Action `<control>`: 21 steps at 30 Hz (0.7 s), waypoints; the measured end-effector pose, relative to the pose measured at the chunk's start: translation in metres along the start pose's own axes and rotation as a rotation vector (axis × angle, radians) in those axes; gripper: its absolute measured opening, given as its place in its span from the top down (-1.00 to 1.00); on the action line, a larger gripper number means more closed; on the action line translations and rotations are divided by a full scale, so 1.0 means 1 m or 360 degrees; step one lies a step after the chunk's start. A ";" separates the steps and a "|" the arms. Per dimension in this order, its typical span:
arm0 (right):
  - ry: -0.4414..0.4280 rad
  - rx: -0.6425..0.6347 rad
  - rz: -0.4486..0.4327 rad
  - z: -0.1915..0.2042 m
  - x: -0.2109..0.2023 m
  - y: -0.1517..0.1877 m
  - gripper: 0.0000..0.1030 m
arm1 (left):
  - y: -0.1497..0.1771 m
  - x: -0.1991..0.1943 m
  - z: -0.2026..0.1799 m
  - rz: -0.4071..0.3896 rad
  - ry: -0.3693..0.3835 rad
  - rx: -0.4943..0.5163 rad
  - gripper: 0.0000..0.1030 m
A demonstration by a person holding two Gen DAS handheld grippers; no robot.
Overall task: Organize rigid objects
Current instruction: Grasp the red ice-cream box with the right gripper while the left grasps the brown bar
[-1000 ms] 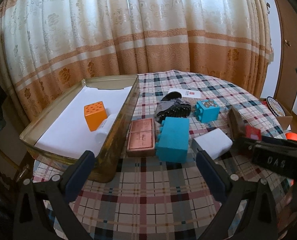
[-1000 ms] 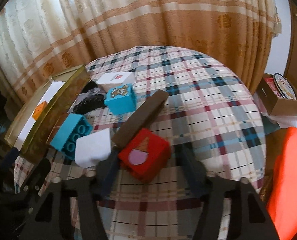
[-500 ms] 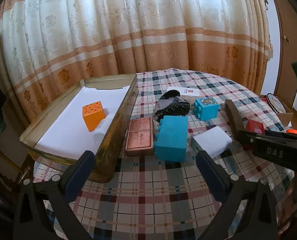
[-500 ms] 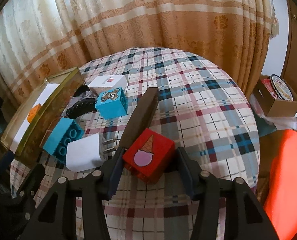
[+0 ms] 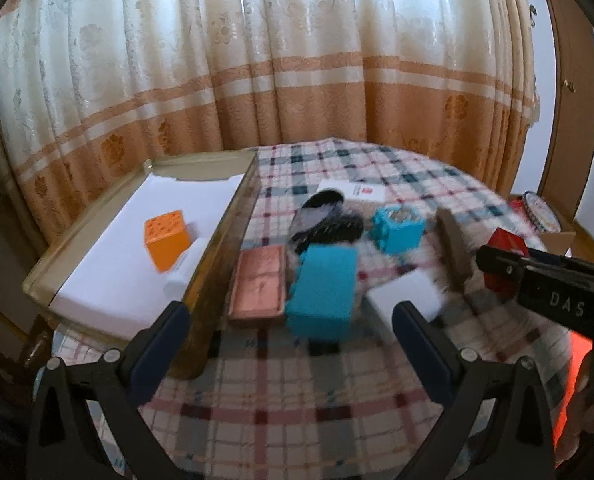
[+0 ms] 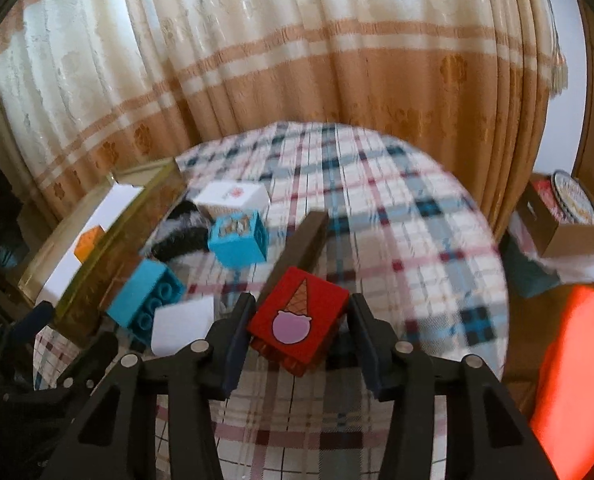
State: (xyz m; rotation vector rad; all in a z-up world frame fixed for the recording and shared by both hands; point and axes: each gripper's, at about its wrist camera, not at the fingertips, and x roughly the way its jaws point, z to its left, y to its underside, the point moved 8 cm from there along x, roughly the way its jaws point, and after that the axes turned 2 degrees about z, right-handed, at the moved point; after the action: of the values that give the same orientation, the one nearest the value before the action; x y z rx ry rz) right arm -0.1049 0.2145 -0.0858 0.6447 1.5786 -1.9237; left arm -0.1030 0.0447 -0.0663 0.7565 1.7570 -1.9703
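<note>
Right gripper (image 6: pixel 301 320) clamps the red ice-cream block (image 6: pixel 297 322), left gripper (image 5: pixel 289 316) idles open; next, carry it into the gold tray (image 5: pixel 217 236).

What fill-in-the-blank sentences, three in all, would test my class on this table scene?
1. The right gripper has its fingers around a red block that shows an upside-down ice-cream ____.
2. The cube inside the tray is coloured ____.
3. The left gripper holds ____.

Missing words: cone; orange; nothing
</note>
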 end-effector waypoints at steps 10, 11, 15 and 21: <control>0.0180 0.0032 -0.0181 -0.044 -0.021 -0.052 0.03 | -0.030 0.013 -0.082 0.0030 0.0201 0.0269 -0.90; 0.0192 0.0036 -0.0197 -0.049 -0.025 -0.055 0.02 | -0.031 0.017 -0.090 0.0055 0.0221 0.0274 -0.84; 0.0227 0.0090 -0.0232 -0.066 -0.031 -0.065 0.02 | -0.036 0.034 -0.113 0.0149 0.0228 0.0293 -0.67; 0.0243 0.0117 -0.0266 -0.077 -0.035 -0.072 0.02 | -0.033 0.055 -0.145 0.0325 0.0292 0.0321 -0.23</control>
State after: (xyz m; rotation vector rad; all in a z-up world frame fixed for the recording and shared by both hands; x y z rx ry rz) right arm -0.1279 0.3047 -0.0259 0.7257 1.7091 -2.1060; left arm -0.1470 0.1959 -0.0846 1.1692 1.5203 -2.0103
